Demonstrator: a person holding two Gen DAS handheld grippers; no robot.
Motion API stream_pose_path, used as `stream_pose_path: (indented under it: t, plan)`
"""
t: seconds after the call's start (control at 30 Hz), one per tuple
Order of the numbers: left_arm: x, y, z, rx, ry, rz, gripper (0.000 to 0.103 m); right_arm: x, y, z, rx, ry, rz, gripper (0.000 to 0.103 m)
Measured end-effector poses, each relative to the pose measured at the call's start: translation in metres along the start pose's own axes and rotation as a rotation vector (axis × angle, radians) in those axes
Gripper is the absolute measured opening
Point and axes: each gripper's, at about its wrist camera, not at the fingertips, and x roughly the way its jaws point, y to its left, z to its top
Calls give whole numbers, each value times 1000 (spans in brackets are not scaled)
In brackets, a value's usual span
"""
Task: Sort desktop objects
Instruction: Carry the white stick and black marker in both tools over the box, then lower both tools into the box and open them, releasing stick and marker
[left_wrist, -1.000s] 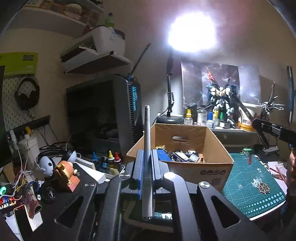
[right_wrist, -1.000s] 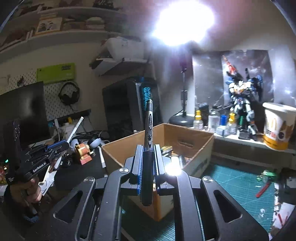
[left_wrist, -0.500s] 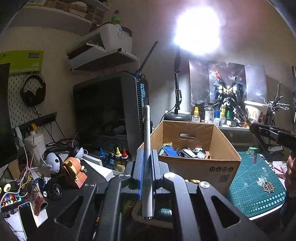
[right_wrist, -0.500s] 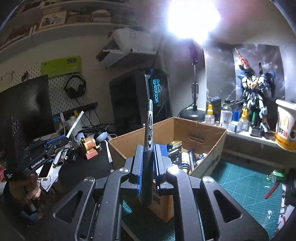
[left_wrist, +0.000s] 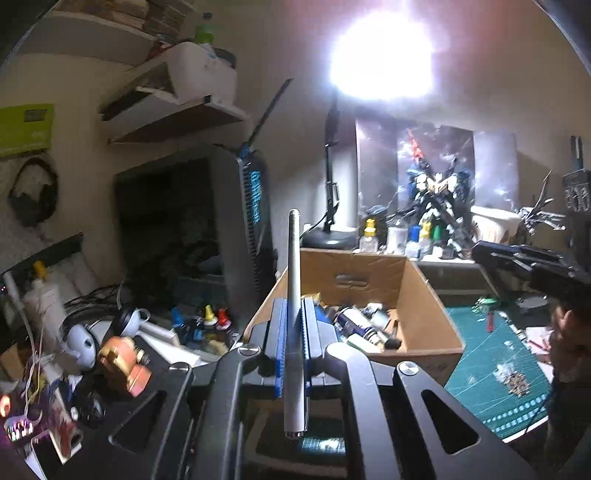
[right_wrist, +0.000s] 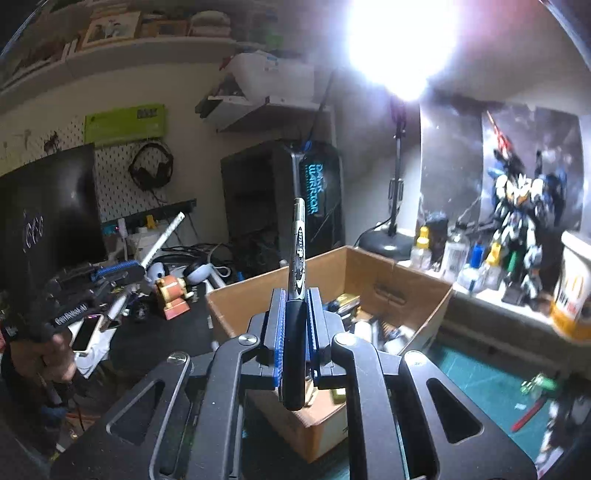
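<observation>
The left gripper (left_wrist: 293, 314) is clamped on a grey rod (left_wrist: 293, 280); the right gripper (right_wrist: 297, 306) grips a pen (right_wrist: 298, 254) (both upright), near the cardboard box (right_wrist: 258, 295).

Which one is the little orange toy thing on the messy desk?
Find the open cardboard box in the middle. On the dark desk mat to its left, beside the white headphones, stands the orange toy. It is the only orange, blocky figure there.

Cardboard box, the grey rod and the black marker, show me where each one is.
Cardboard box (left_wrist: 421, 295), left wrist view, inner right wall.
Grey rod (left_wrist: 293, 266), left wrist view, shaft above the pads.
Black marker (right_wrist: 298, 254), right wrist view, printed barrel.
</observation>
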Motion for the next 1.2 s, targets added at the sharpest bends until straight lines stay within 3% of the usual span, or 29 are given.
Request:
stream_pose_path:
  t: [0.13,0.3,0.5,0.6,0.8,1.0,1.2]
  plan:
    - [24,5,30,-11,44,-122,7,14,-9,24,-26,38,-33,11]
    - [67,-1,59,67,53,-64,7,45,-27,47,-44,109,-46,11]
    - [143,-24,84,199,165,-17,7,102,-55,68,-57,223,-42,11]
    - [180,-28,88,183,231,-28,7,130,-71,68,-30,282,-21,11]
    - [248,-33,75,112,382,-72,7,187,-99,58,34,409,17,11]
    - [310,-37,48,45,606,-153,7,240,-116,37,79,539,42,11]
    - [350,-42,27,67,727,-123,7,279,-128,17,123,647,78,11]
